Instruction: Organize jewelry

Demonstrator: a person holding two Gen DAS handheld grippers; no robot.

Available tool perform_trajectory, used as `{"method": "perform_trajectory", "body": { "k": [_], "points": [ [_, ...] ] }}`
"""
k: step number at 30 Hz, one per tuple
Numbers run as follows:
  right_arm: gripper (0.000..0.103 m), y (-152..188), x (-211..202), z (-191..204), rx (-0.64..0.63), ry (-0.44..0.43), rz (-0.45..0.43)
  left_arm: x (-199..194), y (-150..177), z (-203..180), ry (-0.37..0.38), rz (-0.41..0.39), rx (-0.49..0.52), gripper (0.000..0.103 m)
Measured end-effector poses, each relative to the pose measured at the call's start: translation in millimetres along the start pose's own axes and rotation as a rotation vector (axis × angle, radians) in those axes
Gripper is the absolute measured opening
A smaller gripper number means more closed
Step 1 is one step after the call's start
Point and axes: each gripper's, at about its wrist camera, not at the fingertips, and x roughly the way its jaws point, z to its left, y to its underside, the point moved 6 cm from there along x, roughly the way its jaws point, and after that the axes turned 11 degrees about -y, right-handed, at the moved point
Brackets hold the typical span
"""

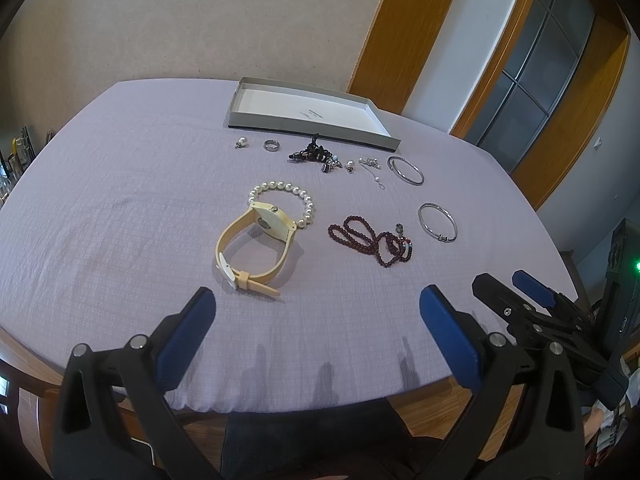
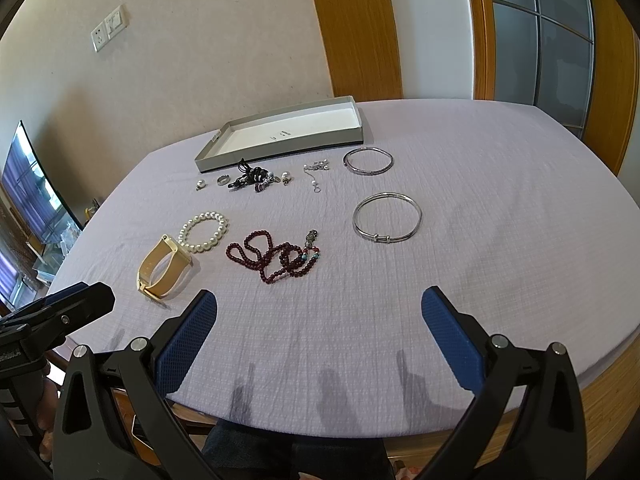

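Jewelry lies on a lilac tablecloth [image 1: 120, 200]. A cream watch [image 1: 256, 240] leans on a pearl bracelet [image 1: 288, 196]; both also show in the right wrist view, the watch [image 2: 162, 268] and the pearls [image 2: 204, 232]. A dark red bead necklace [image 2: 276, 258] lies mid-table. Two silver bangles [image 2: 387, 217] [image 2: 369, 161] lie right. A black bead bunch [image 2: 252, 178], a ring [image 2: 223, 180] and small earrings [image 2: 318, 168] lie before a shallow grey box [image 2: 280, 148], which holds nothing but print marks. My left gripper [image 1: 316, 304] and right gripper [image 2: 318, 304] are open and empty at the near edge.
The wooden table edge [image 2: 608, 392] runs along the front. A wooden door frame [image 2: 352, 28] and a glass door [image 2: 560, 40] stand behind the table. A screen [image 2: 32, 184] stands at the left. The other gripper [image 1: 532, 308] shows at the right of the left wrist view.
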Motion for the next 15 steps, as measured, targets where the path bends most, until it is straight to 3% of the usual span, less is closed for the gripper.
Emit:
{"method": "perform_trajectory", "body": {
  "k": [15],
  "points": [
    [0.102, 1.7, 2.7, -2.5, 0.003, 0.000, 0.000, -0.4, 0.3, -0.8, -0.001, -0.002, 0.002, 0.101]
  ]
}}
